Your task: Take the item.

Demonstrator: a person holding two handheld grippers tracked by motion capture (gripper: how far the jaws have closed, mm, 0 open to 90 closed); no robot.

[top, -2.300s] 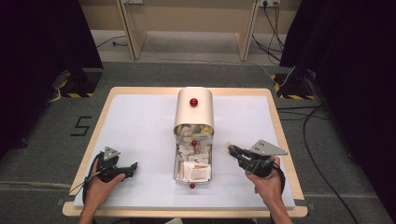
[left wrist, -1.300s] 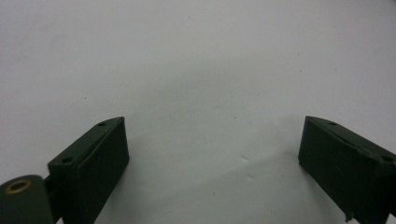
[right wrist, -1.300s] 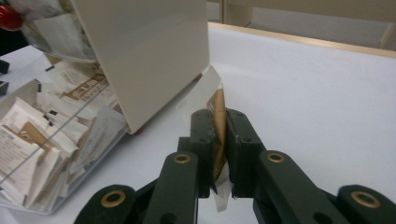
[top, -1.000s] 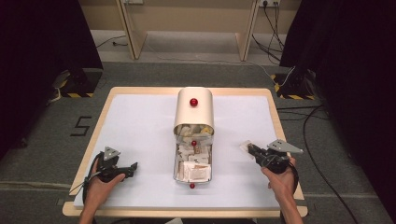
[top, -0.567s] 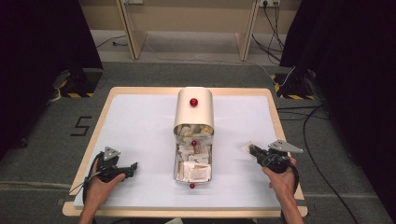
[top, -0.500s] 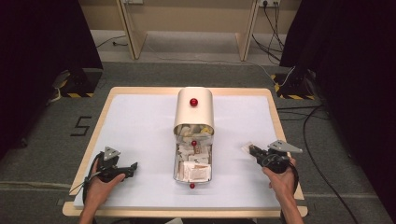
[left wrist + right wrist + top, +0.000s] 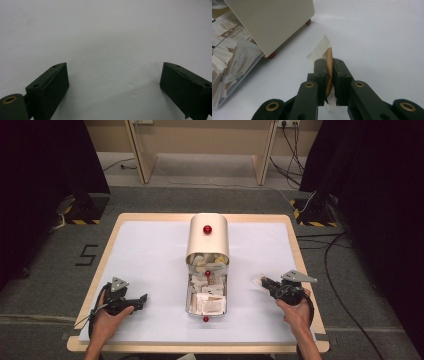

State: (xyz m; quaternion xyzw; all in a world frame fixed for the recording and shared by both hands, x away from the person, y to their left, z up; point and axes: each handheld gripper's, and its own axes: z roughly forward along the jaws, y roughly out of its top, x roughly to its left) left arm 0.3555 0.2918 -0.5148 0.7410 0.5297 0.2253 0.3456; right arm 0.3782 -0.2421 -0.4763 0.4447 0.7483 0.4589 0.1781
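Observation:
A cream box with a rolled-back lid [image 7: 207, 238] and a red knob [image 7: 207, 229] stands mid-table, its clear drawer [image 7: 207, 296] full of paper sachets. My right gripper [image 7: 265, 282] is to the right of the drawer, shut on a brown-and-white sachet [image 7: 326, 53] that sticks up between its jaws, close above the white mat. The box's cream wall [image 7: 274, 22] and the sachets [image 7: 229, 50] lie at the upper left in the right gripper view. My left gripper [image 7: 142, 299] rests at the front left, open, and its black fingers [image 7: 50, 85] have bare white mat between them.
The white mat [image 7: 150, 250] covers a wood-edged table [image 7: 300, 265]. Dark curtains, cables and yellow-black floor markers [image 7: 310, 212] surround the table. The person's hands hold both grippers near the front edge.
The right gripper drew away from the drawer toward the right with the sachet, then held nearly still. The left gripper has not moved.

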